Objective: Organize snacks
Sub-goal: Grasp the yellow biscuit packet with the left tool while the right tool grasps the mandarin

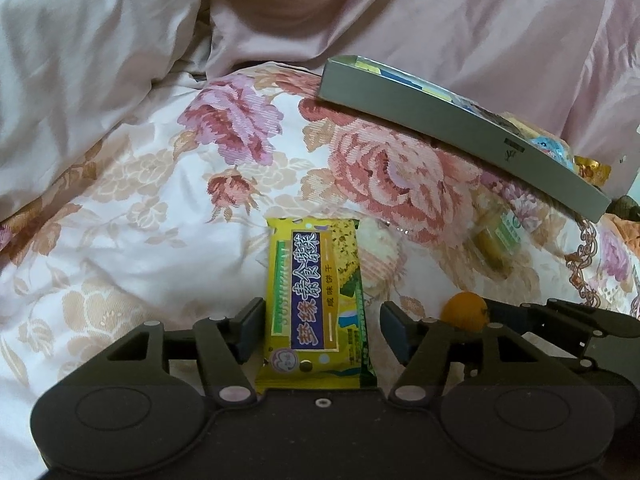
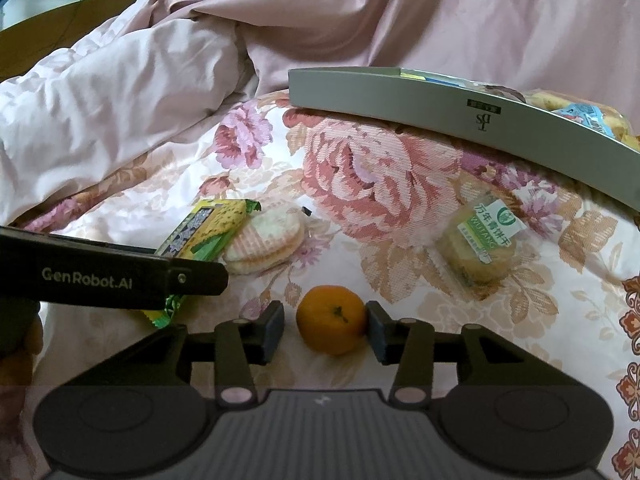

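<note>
Near the grey box [image 2: 460, 120], your left gripper [image 1: 320, 328] has its fingers spread around the yellow biscuit packet [image 1: 316, 300]; your right gripper's [image 2: 326, 330] fingers are spread beside the orange [image 2: 331, 318].

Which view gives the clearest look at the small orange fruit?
The right wrist view: the orange fruit sits whole and centred on the floral quilt, its stem end visible. The left wrist view shows only its top, partly hidden behind tool parts.
</note>
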